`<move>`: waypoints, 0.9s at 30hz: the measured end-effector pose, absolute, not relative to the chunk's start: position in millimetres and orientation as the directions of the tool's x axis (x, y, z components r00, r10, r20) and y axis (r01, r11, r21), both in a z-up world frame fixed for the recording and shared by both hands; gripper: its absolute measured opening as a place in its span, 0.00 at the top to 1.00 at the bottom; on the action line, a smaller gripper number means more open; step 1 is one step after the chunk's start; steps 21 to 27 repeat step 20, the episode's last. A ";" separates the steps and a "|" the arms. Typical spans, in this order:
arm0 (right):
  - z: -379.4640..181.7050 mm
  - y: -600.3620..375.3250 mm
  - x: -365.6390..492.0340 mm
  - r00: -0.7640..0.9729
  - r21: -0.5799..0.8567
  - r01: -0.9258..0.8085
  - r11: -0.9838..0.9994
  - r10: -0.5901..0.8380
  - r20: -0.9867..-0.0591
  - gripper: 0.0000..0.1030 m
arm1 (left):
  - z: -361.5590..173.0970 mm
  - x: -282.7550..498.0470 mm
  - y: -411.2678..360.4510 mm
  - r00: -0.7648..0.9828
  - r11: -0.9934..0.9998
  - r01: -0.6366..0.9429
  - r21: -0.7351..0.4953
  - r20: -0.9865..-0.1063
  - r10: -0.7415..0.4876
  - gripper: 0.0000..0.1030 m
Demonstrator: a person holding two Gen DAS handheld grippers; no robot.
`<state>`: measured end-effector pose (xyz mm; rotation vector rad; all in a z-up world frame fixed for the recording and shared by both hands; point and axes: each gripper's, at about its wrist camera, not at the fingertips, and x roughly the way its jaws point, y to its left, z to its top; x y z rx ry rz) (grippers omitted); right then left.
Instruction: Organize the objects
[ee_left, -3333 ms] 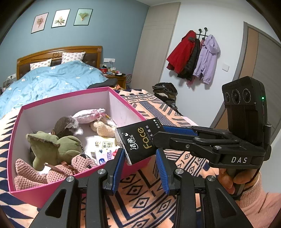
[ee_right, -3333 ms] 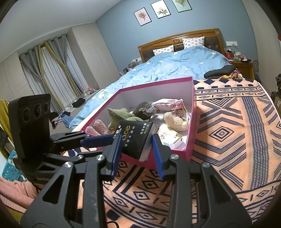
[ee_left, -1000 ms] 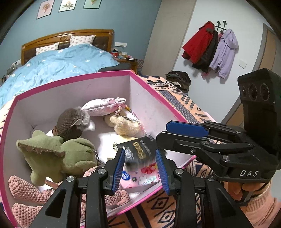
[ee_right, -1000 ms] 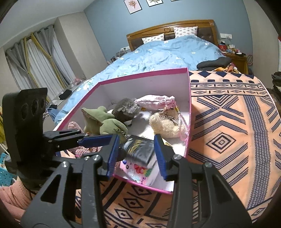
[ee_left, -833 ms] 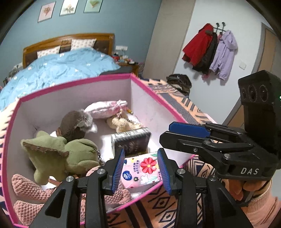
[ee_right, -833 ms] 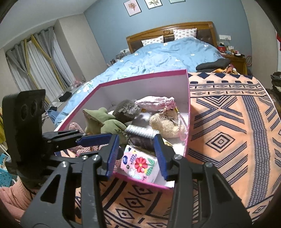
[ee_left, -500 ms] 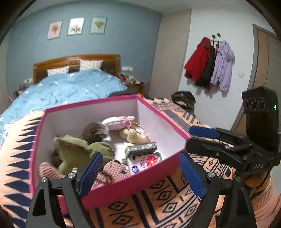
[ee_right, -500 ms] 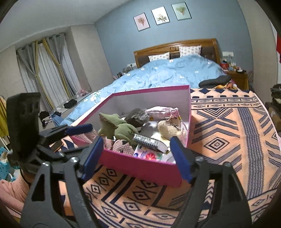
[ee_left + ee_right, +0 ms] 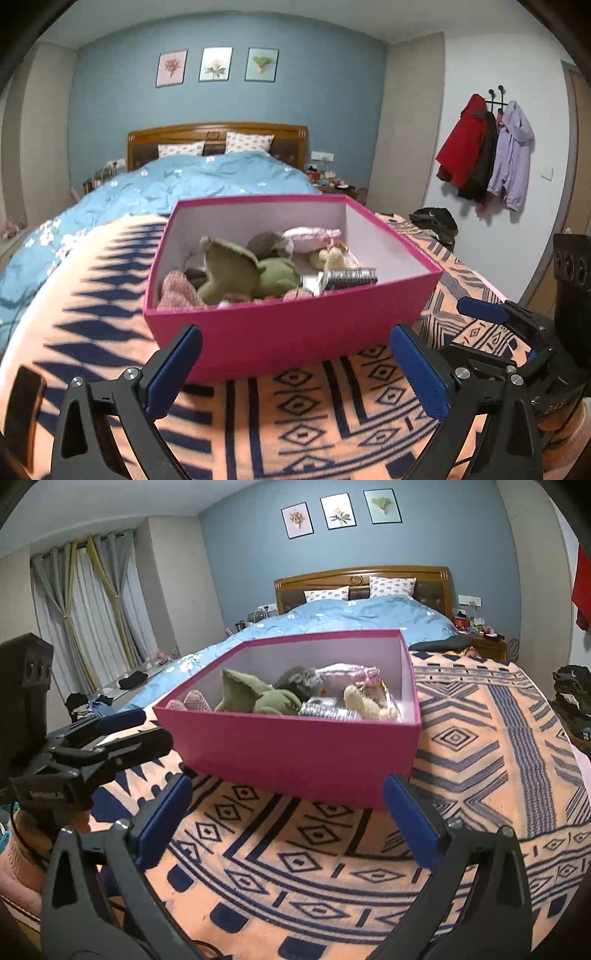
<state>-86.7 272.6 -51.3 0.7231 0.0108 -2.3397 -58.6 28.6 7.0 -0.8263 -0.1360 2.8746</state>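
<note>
On the far left of the left wrist view, a dark flat phone-like slab [image 9: 22, 413] lies on the orange woven blanket with navy geometric pattern [image 9: 295, 424]; it could be swept off if a gripper swings low. The left gripper [image 9: 295, 363] hangs spread wide and empty, its blue ribbed pads [image 9: 173, 365] framing the near wall of the magenta cardboard box with pale lining [image 9: 288, 332], not touching it. Inside, from left: a pink knitted plush [image 9: 179, 291], an olive-green soft toy with a floppy fin [image 9: 243, 271], a grey furry plush [image 9: 264, 240], a dark glossy tissue pack [image 9: 349, 277] lying tilted on other items, a cream fuzzy plush [image 9: 332, 257] and a pale pink fabric pouch [image 9: 310, 234]. The contents sit loosely heaped, so nudging the box on the soft blanket could slide the slick pack. To the right, the right gripper [image 9: 286, 814] is likewise splayed wide with nothing between its fingers, apart from the box. Both are low near the rigid wall; a forward push could shove or tip the light box.
</note>
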 end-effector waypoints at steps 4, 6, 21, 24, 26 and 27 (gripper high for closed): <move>-60.0 266.3 -81.7 -0.615 0.165 0.605 -0.779 -0.588 -0.525 0.00 | -1.1 -53.4 24.4 -0.832 -0.985 -0.097 -0.143 -0.531 0.159 0.00; -62.1 264.5 -78.7 -0.619 0.156 0.603 -0.783 -0.582 -0.528 0.00 | -4.0 -50.5 24.0 -0.833 -0.986 -0.084 -0.147 -0.532 0.150 0.00; -70.5 265.1 -80.2 -0.620 0.150 0.582 -0.799 -0.556 -0.553 0.00 | -13.8 -47.5 35.3 -0.830 -0.988 -0.092 -0.127 -0.539 0.147 0.00; -70.5 265.1 -80.2 -0.620 0.150 0.582 -0.799 -0.556 -0.553 0.00 | -13.8 -47.5 35.3 -0.830 -0.988 -0.092 -0.127 -0.539 0.147 0.00; -70.5 265.1 -80.2 -0.620 0.150 0.582 -0.799 -0.556 -0.553 0.00 | -13.8 -47.5 35.3 -0.830 -0.988 -0.092 -0.127 -0.539 0.147 0.00; -70.5 265.1 -80.2 -0.620 0.150 0.582 -0.799 -0.556 -0.553 0.00 | -13.8 -47.5 35.3 -0.830 -0.988 -0.092 -0.127 -0.539 0.147 0.00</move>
